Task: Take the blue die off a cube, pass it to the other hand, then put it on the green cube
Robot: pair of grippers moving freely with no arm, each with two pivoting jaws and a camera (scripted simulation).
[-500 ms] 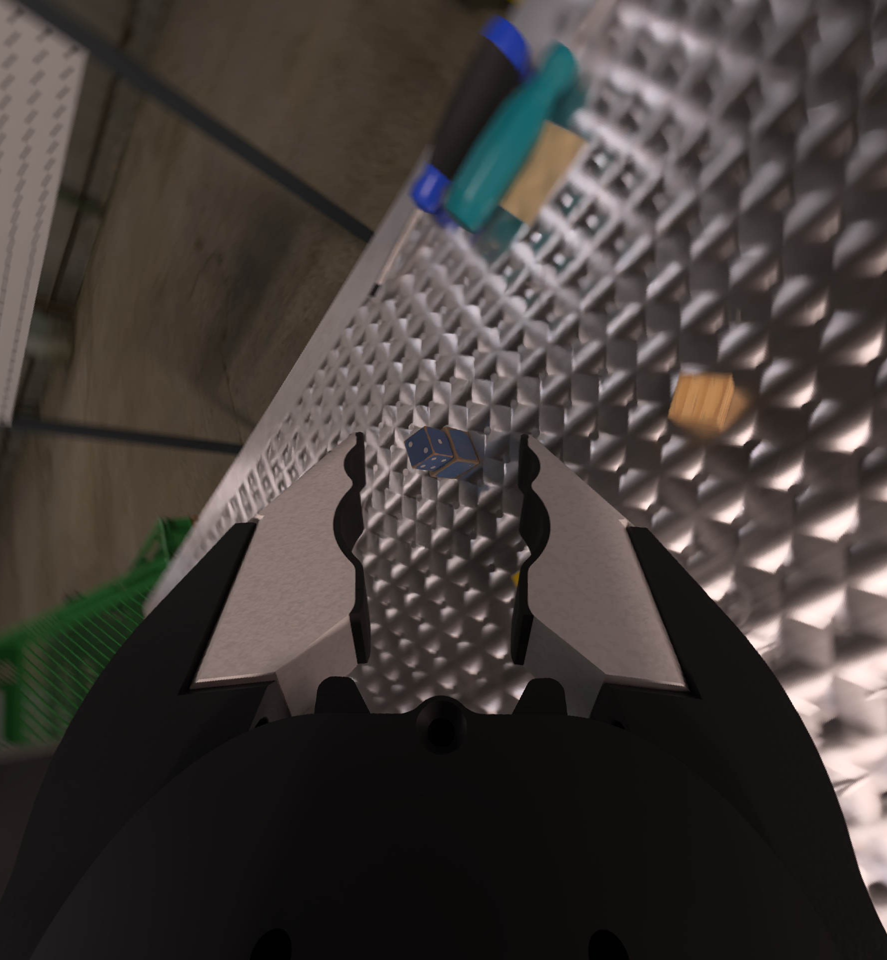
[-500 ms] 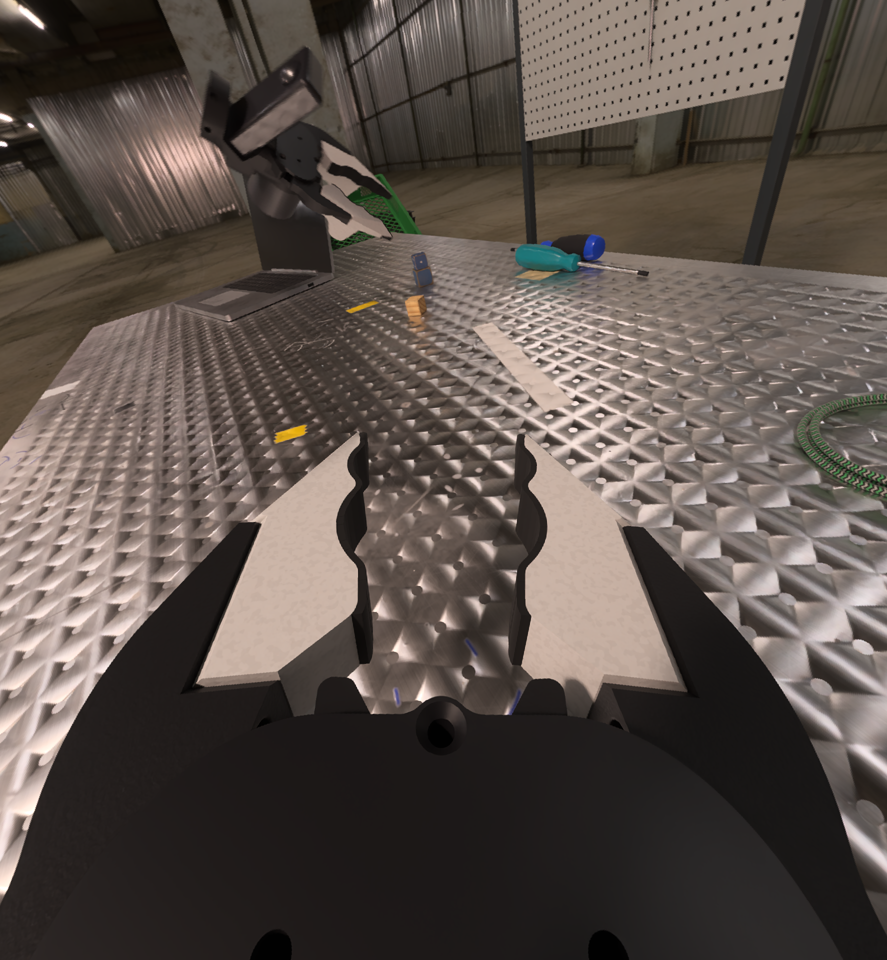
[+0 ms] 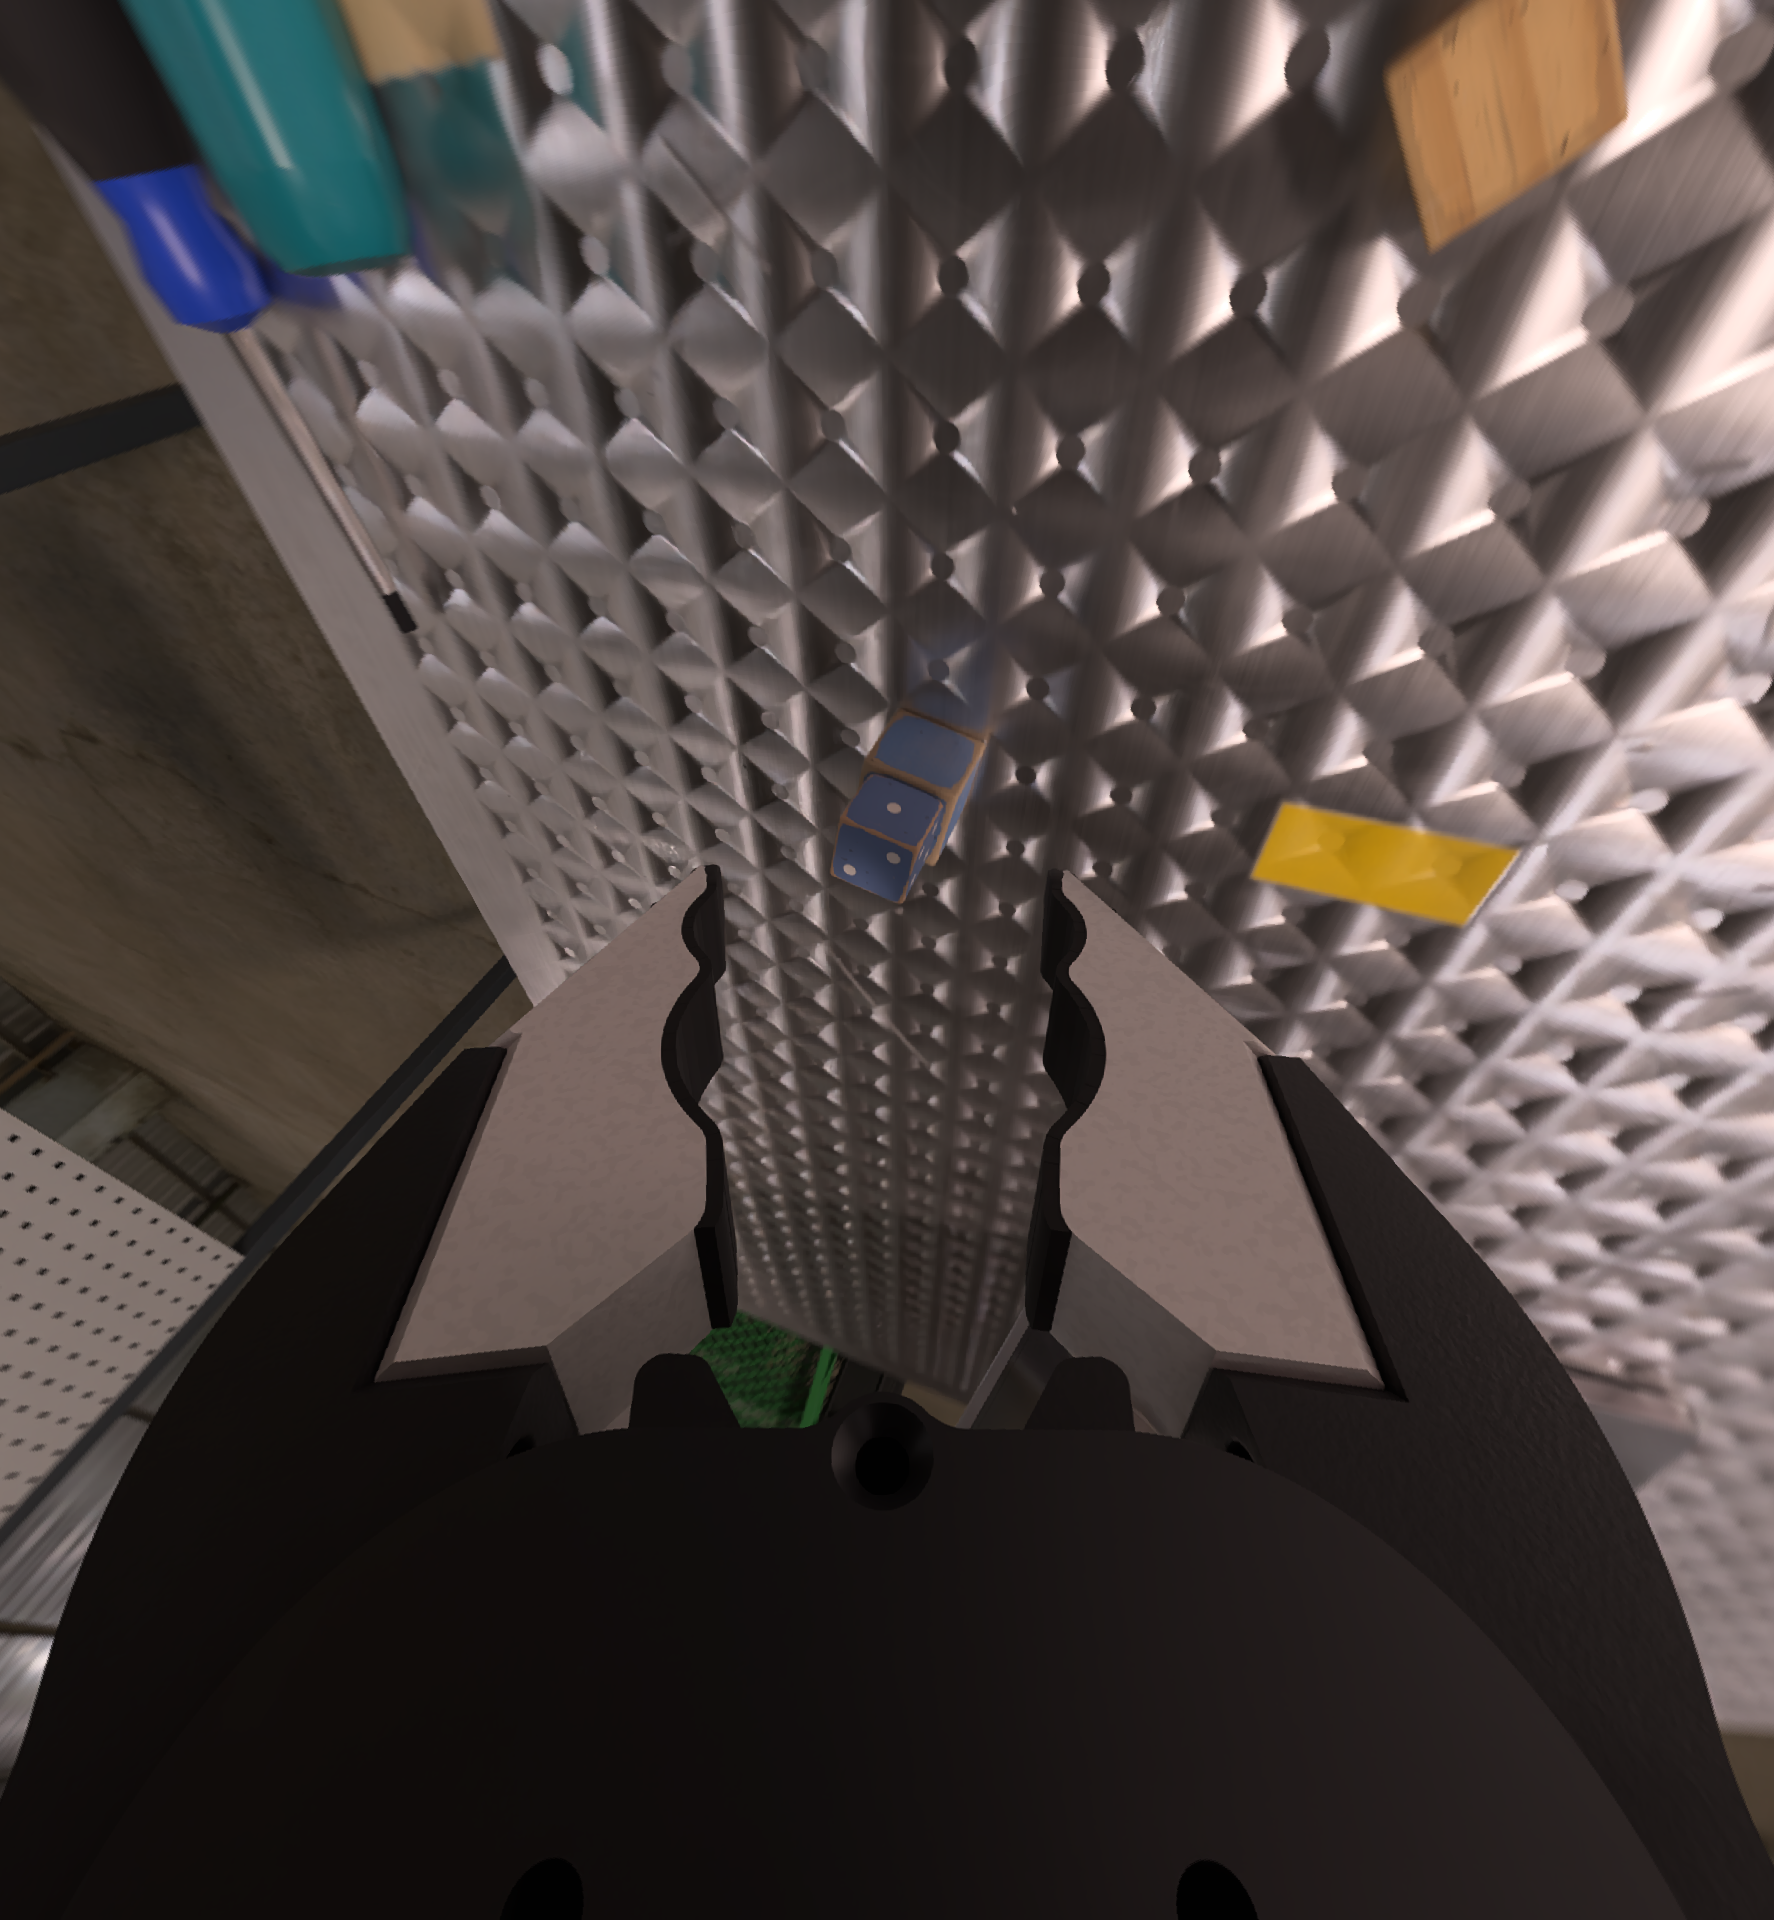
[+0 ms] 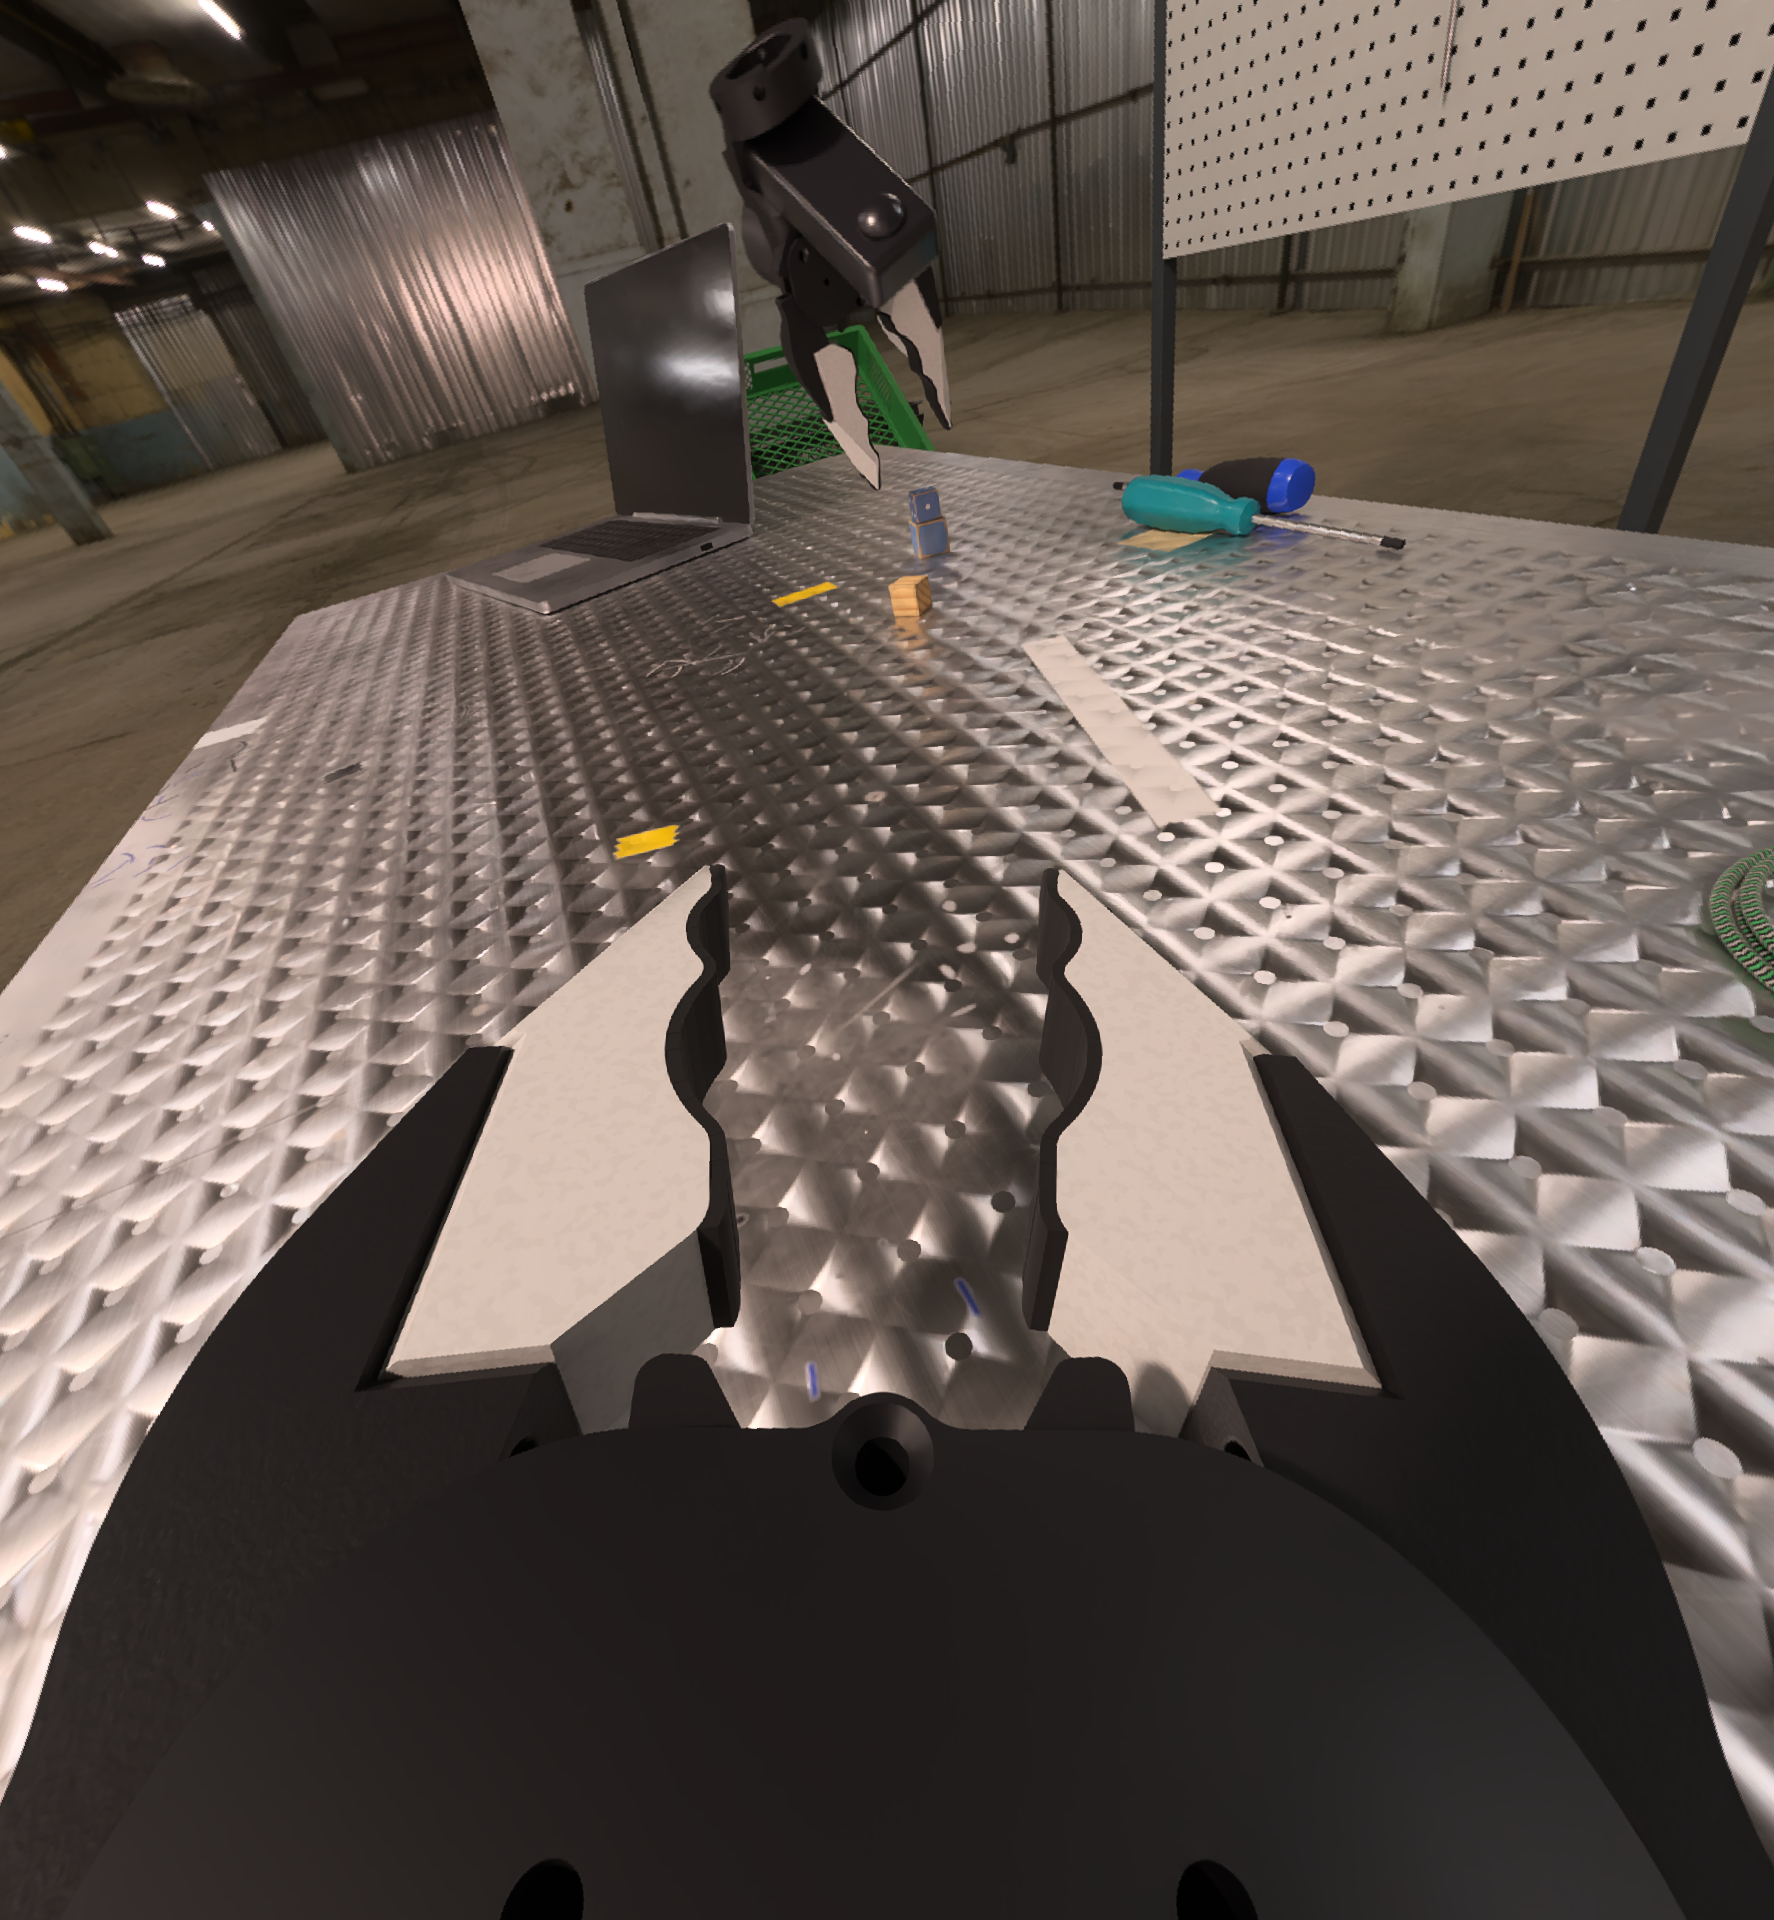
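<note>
Blue die [image 3: 888, 844] sits on top of a blue cube [image 3: 933, 750], the two stacked as a short column on the counter [image 3: 1278, 582], far side, near the laptop [image 4: 654, 416].

Left hand-held gripper [image 3: 875, 883]: jaws apart, nothing between them. It hovers above the stack, pointing down at it. In the left wrist view the die lies straight ahead, just beyond the fingertips and roughly centred in the gap, slightly left of centre. Not touching yet. The stack's long axis runs close to the gripper's line of approach, so the die comes first and the cube under it.

Right hand-held gripper [image 4: 878, 883]: also open and empty, low over the near part of the counter, well apart from the stack. Left is clearly the nearer one, so my read is left does the pick.

Next move likely needs a short straight advance so the fingers straddle the die only, not the cube below.

Clutter nearby: wooden block [image 4: 909, 596] and yellow tape strip [image 3: 1382, 862] right of the stack in the left wrist view, screwdrivers [image 4: 1226, 501] further off. No green cube visible in either view, only a green crate [image 4: 810, 416] behind the laptop.
</note>
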